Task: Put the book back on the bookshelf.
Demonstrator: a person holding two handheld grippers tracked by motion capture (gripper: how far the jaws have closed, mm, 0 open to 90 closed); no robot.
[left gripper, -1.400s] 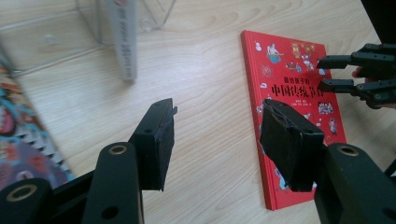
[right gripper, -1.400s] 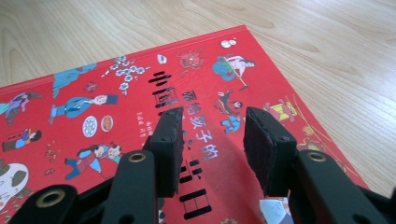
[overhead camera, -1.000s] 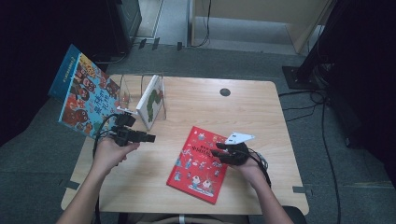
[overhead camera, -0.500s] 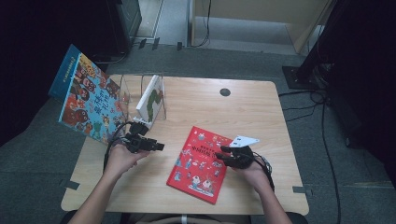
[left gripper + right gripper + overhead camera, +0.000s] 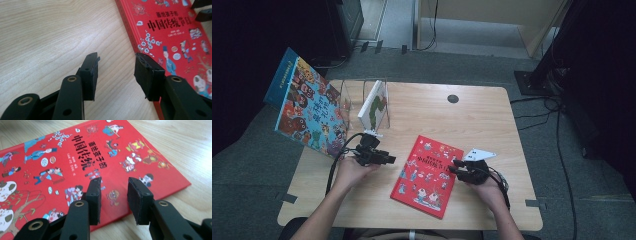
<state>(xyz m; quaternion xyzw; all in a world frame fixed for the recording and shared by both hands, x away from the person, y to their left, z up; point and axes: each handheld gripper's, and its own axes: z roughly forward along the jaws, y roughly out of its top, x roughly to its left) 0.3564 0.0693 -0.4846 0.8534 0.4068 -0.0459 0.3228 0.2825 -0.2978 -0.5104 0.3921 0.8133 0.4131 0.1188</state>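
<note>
The wooden table [image 5: 492, 115] carries a red picture book [image 5: 426, 175] at six o'clock and a clear book stand [image 5: 362, 102] at ten.

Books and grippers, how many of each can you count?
Books: 3 (red picture book lying flat, blue picture book leaning at the table's left edge, white-and-green book standing in the clear rack)
Black grippers: 2 (left gripper, right gripper)
Total: 5
</note>
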